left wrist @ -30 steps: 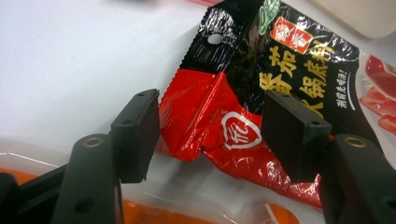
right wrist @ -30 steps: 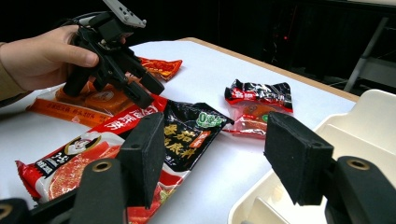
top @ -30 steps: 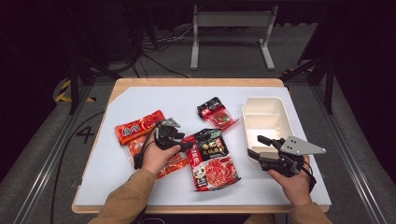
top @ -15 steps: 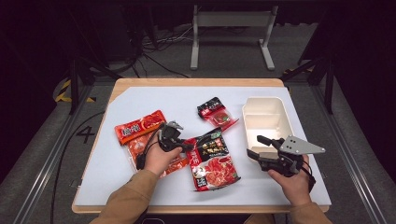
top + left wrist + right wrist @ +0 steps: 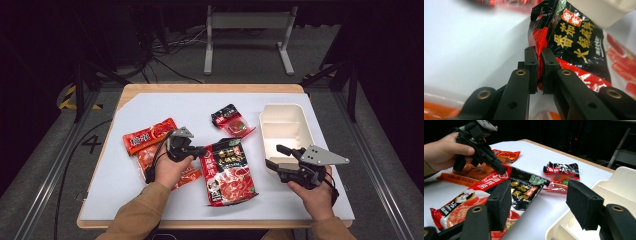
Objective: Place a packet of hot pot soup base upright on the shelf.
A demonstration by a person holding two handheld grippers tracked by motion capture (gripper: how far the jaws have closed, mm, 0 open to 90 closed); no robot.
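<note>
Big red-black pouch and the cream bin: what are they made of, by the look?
Big pouch: likely thin printed plastic film, glossy; it creases and buckles where the left gripper pinches its edge. Cream bin: probably rigid moulded plastic, smooth, slight sheen, with rounded corners and even walls.

The high view looks forward and down from above the person's side. The left gripper view sits close behind its jaws, facing the pouch (image 5: 574, 42). The right gripper view looks toward 10 o'clock, sharing that pouch (image 5: 506, 195).
</note>
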